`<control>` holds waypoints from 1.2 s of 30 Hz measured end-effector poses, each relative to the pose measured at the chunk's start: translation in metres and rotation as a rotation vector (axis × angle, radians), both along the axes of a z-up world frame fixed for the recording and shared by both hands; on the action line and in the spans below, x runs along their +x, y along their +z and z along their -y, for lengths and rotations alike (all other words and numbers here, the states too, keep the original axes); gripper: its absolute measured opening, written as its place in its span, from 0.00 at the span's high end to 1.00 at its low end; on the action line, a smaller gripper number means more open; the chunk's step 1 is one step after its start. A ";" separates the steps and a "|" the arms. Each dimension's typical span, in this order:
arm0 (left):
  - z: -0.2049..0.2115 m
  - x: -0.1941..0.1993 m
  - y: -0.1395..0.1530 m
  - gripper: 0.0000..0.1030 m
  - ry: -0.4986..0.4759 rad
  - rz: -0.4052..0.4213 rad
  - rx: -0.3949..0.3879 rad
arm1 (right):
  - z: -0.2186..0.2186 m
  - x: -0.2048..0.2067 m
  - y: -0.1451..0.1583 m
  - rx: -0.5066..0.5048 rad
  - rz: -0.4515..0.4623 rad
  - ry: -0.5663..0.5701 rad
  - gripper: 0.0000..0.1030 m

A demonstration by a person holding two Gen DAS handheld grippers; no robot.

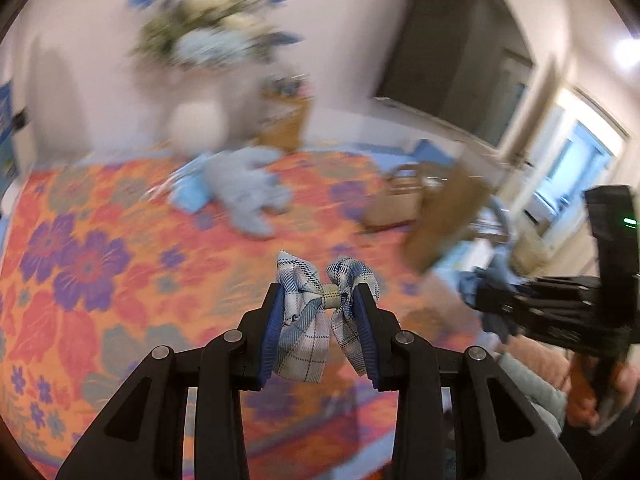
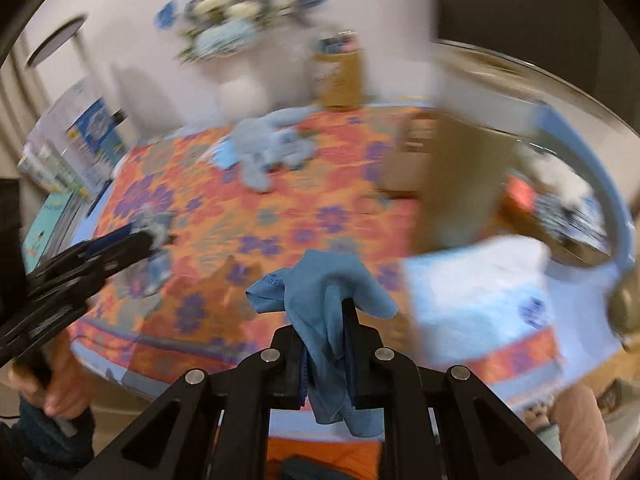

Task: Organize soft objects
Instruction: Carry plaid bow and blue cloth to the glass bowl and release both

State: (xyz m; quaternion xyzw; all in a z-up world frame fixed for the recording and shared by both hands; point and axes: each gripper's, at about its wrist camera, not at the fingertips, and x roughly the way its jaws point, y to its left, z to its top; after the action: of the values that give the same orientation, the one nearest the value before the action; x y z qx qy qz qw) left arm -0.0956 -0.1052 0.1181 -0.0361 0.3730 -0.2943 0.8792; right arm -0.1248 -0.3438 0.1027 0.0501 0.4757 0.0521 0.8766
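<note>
Plaid bow (image 1: 326,316) pinched in my left gripper (image 1: 320,308), blue cloth (image 2: 328,308) clamped tight in my right gripper (image 2: 324,344), both above the flowered tablecloth (image 1: 120,240).

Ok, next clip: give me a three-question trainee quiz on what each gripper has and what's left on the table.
1. True or false: the left gripper is shut on a plaid bow.
2. What does the right gripper hold? A) a white sock B) a blue cloth C) nothing
3. In a few words: what soft thing lies on the floral tablecloth near the white vase?

Key
1. True: both pads press the bow's sides.
2. B: the blue cloth is pinched between the jaws and drapes over them.
3. A pale blue-grey soft heap; too blurred to identify further.
</note>
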 end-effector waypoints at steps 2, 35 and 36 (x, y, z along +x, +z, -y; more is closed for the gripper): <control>0.025 -0.015 0.015 0.69 -0.072 0.021 -0.008 | 0.023 -0.011 0.006 -0.012 0.012 -0.056 0.87; 0.363 0.063 0.073 0.68 -0.091 -0.020 0.074 | 0.338 0.076 0.037 0.349 0.078 -0.602 0.85; 0.366 0.066 0.070 0.65 -0.083 -0.014 0.089 | 0.340 0.078 0.033 0.363 0.066 -0.597 0.81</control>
State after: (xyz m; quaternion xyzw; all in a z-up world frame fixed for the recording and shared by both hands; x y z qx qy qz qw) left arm -0.0295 -0.4716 0.1883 0.0166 0.3930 -0.3132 0.8644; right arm -0.0466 -0.6843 0.1356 0.3405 0.3944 -0.1212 0.8448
